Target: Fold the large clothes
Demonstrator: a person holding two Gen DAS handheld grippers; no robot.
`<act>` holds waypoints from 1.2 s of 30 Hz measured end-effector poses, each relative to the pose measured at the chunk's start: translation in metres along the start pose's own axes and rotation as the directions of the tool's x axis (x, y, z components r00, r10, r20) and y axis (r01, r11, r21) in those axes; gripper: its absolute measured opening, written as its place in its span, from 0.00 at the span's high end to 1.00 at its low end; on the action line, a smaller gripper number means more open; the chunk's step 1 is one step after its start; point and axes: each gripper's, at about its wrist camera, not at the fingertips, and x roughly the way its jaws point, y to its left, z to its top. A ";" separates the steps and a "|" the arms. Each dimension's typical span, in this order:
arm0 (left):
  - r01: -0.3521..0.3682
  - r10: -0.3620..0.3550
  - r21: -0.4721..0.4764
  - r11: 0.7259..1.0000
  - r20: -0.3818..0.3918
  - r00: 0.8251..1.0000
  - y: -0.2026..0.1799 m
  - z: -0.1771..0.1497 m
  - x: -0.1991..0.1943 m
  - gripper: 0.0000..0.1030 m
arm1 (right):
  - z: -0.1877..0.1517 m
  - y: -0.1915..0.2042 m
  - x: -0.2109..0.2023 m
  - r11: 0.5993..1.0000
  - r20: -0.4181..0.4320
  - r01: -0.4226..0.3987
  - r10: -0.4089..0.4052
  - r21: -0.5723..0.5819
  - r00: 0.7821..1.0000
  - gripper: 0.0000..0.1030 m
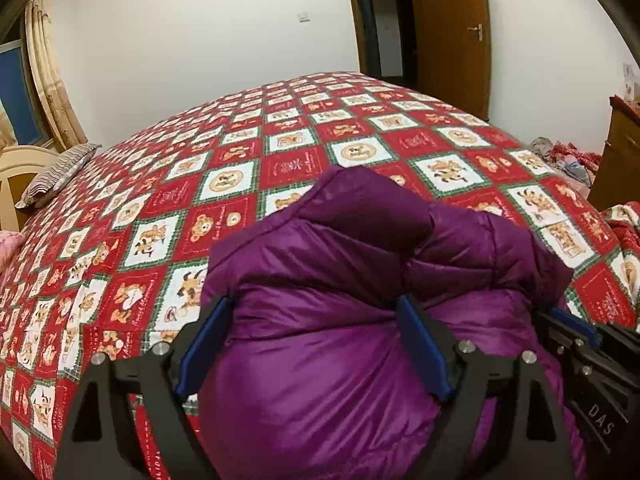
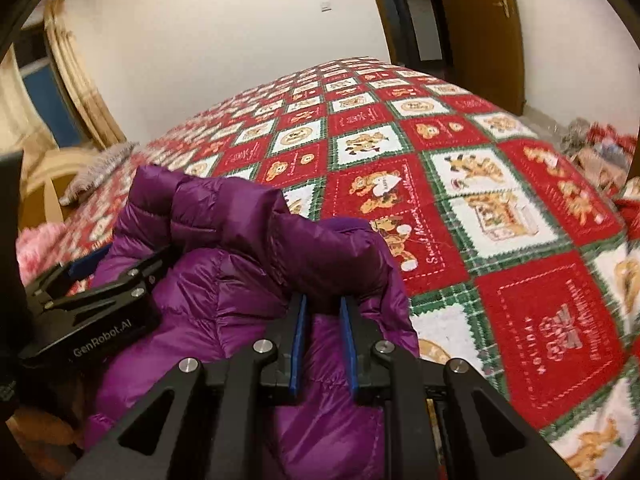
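Observation:
A puffy purple down jacket (image 1: 360,240) lies bunched at the near edge of the bed, folded over on itself. My left gripper (image 1: 312,304) straddles its bulk, its blue pads (image 1: 200,344) set wide on either side of the padded cloth; the jaws stand open and the pads show no pinch. In the right wrist view the jacket (image 2: 224,292) fills the lower left, and my right gripper (image 2: 324,298) is shut on a thick fold of it, its pads close together. The left gripper (image 2: 100,276) shows there at the left, half under the fold. The right gripper (image 1: 576,336) sits at the jacket's right side.
The bed carries a red, green and white teddy-bear quilt (image 1: 280,152) that stretches flat beyond the jacket. A striped pillow (image 1: 56,172) lies by the headboard at far left. A wooden door (image 1: 452,40) stands behind, with floor clutter (image 1: 560,156) and a cabinet (image 1: 616,152) at right.

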 end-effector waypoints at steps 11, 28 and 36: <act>0.018 -0.019 -0.014 1.000 -0.022 1.000 -0.004 -0.004 0.014 0.14 | 0.008 -0.003 -0.008 1.000 -0.019 0.014 -0.014 0.004 1.000 0.85; -0.019 0.019 0.012 1.000 -0.016 1.000 -0.007 -0.004 0.010 0.14 | -0.037 -0.011 -0.033 0.998 -0.016 -0.013 0.014 0.066 1.000 0.85; -0.020 0.021 0.013 1.000 -0.020 1.000 -0.007 -0.004 0.010 0.14 | -0.042 -0.011 -0.028 0.999 0.022 -0.007 0.006 0.045 1.000 0.85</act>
